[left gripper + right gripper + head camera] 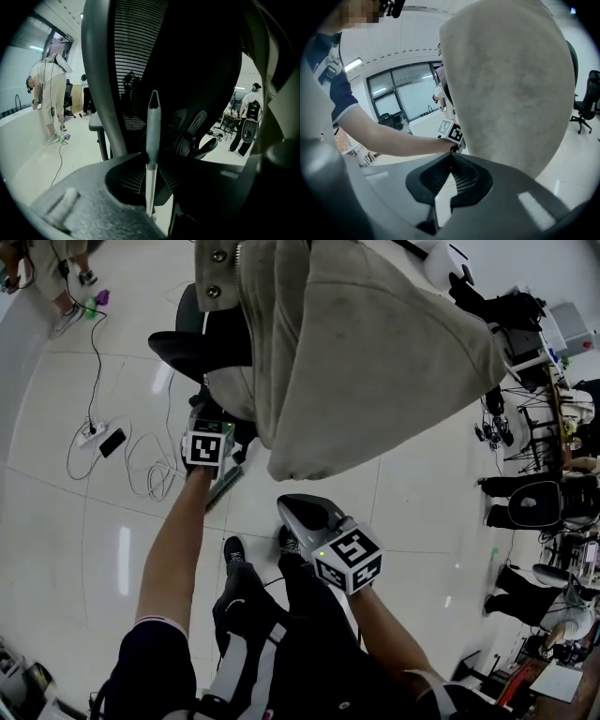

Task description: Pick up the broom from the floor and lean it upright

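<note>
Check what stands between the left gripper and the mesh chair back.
The broom handle, upright, gripped by the left gripper; the left gripper view shows it.

Two grippers are counted, left gripper (208, 432) and right gripper (302, 512), with one broom (153, 126), one jacket (375, 362), one nearby chair (202, 343) and one power strip (94, 434).

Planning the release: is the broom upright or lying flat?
Upright: the broom handle rises vertically between the left tool's jaws, in front of the office chair back. Leaning contact: cannot tell.
</note>
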`<state>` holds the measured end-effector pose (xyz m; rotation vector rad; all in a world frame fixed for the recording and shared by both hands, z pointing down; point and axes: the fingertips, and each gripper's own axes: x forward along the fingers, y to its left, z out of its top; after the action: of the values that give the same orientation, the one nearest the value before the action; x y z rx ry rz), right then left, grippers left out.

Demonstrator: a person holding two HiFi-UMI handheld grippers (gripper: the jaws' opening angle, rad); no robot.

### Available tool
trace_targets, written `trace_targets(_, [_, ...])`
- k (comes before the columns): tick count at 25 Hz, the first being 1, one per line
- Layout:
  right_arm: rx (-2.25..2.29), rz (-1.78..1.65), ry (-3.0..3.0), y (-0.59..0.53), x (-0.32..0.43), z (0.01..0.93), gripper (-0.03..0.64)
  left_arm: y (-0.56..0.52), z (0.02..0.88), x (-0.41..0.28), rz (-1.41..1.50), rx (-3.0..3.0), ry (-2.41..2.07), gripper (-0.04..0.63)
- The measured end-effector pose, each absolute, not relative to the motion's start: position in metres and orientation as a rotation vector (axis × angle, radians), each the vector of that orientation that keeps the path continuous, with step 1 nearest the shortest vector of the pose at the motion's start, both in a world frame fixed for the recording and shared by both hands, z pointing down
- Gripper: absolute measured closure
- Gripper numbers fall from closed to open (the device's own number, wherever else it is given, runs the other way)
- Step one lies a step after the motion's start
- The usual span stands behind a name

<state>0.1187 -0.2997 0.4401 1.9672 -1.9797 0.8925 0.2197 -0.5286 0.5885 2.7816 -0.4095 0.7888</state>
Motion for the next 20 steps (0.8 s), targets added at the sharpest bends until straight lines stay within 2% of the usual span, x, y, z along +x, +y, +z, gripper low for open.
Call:
trace_targets(3, [2.007,0.899,-1.946,-0.304,0.121,0.438,0.614,-0.532,0.592,0.226,0.781,2.759,-0.368,0.493])
trace_targets(9, [2.07,0.928,-1.893,-0.304,0.121,0.44,0.614,-0.525,0.591,0.235,0.76,2.749,-0.249,0.433])
trace_targets(20, [2.158,0.849,-1.946,-0.306,0.133,0.394,0.614,-0.506,0.505,0.173,0.667,2.77,-0.318,0.433])
